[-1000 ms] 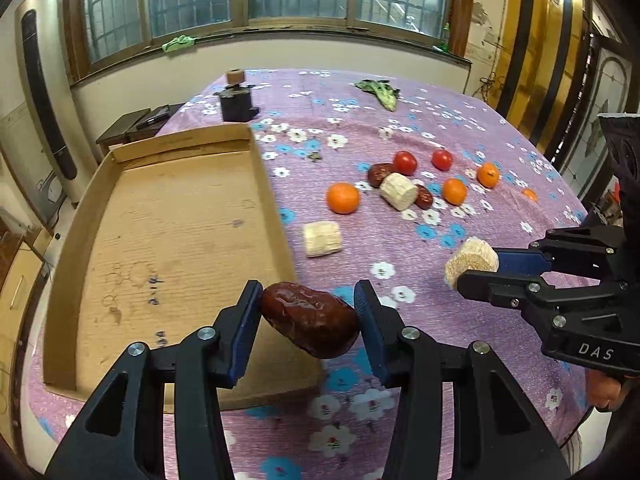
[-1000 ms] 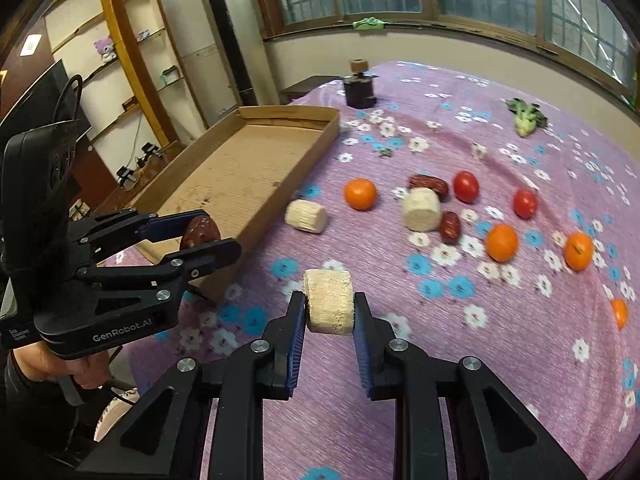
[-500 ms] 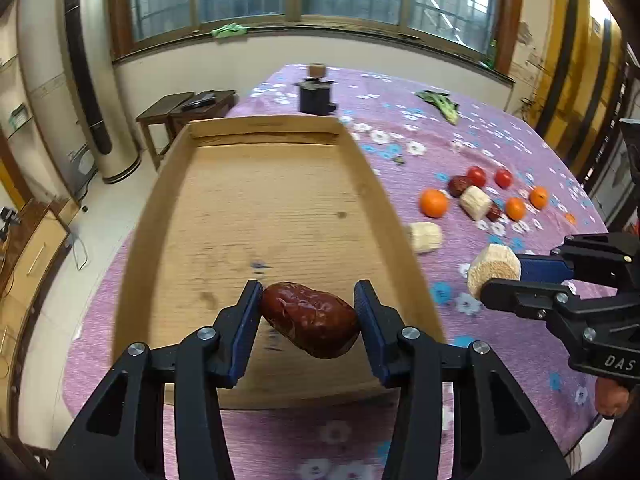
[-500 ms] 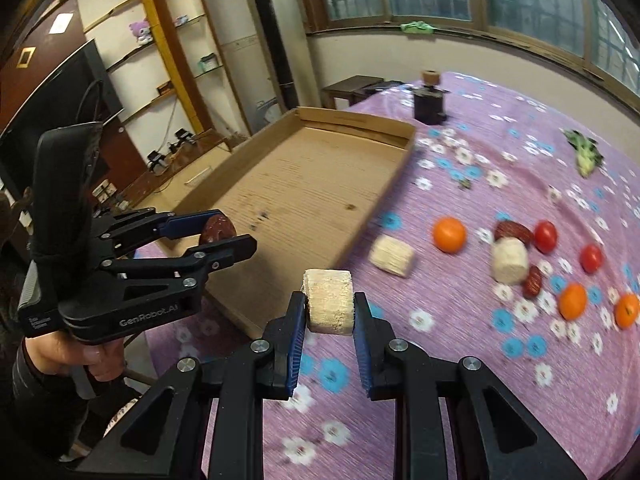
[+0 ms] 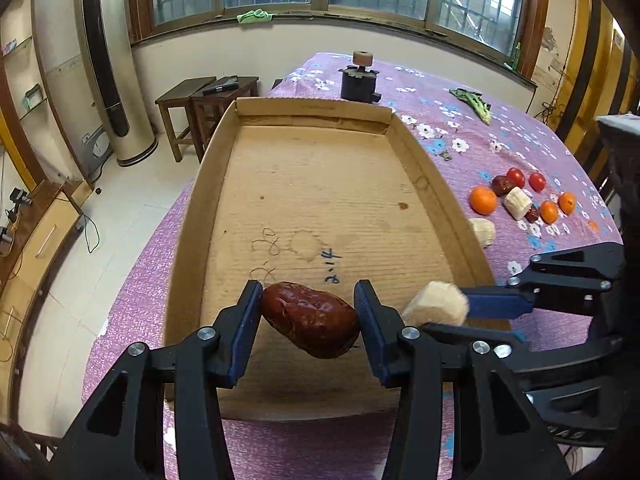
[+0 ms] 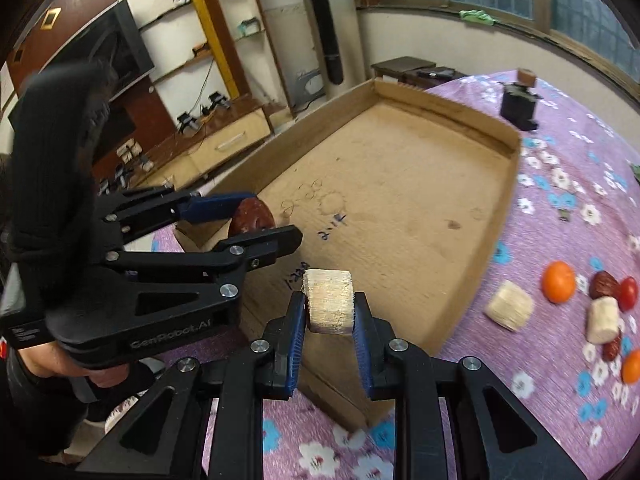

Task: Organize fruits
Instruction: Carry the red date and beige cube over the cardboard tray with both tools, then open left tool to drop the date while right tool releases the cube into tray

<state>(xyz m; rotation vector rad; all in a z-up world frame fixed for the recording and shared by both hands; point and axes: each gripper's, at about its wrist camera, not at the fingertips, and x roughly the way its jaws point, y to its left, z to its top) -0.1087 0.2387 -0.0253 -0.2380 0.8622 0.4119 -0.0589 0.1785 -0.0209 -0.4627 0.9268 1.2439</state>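
Surface: purple floral cloth (image 5: 500, 128) carried a cardboard tray (image 5: 320, 184).
Left gripper (image 5: 308, 316): fingers clamped a red date (image 5: 310, 330) over the tray's near end.
Right gripper (image 6: 329, 322): fingers pinched a sugarcane chunk (image 6: 329, 306) beside it.

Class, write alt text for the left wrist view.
The left gripper clamps a wrinkled dark red date above a shallow empty cardboard tray; beside it, the right gripper holds a pale fibrous cylinder.
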